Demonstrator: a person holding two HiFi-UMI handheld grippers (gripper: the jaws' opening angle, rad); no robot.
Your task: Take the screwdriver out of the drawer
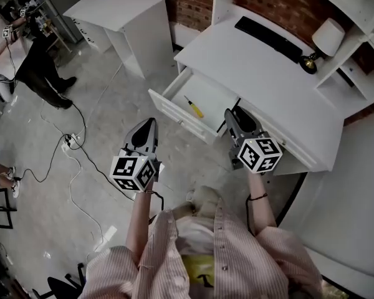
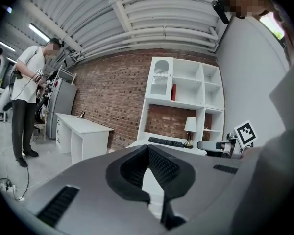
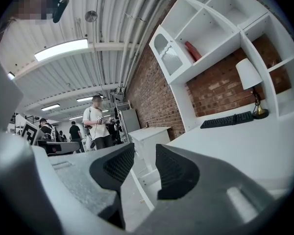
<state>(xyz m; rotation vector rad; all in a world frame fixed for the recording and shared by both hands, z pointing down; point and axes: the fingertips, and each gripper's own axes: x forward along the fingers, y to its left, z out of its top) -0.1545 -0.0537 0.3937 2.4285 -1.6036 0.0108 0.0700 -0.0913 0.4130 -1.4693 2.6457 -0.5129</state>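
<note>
A screwdriver [image 1: 194,107] with a yellow handle lies inside the open white drawer [image 1: 174,112] of the white desk [image 1: 255,67]. My left gripper [image 1: 151,123] hovers just in front of the drawer's left front corner, its jaws together with nothing in them. In the left gripper view, the left gripper [image 2: 148,149] points toward the desk. My right gripper [image 1: 229,114] is at the drawer's right end, near the desk edge. Seen from its own camera, the right gripper [image 3: 145,149] is open and empty, with the drawer showing beyond the gap. Neither gripper view shows the screwdriver.
On the desk are a black keyboard [image 1: 271,38] and a lamp [image 1: 324,41], with white shelves [image 2: 183,89] above. A second white desk [image 1: 121,8] stands at the back left. A person [image 1: 40,67] stands at the far left. Cables [image 1: 68,147] trail over the floor.
</note>
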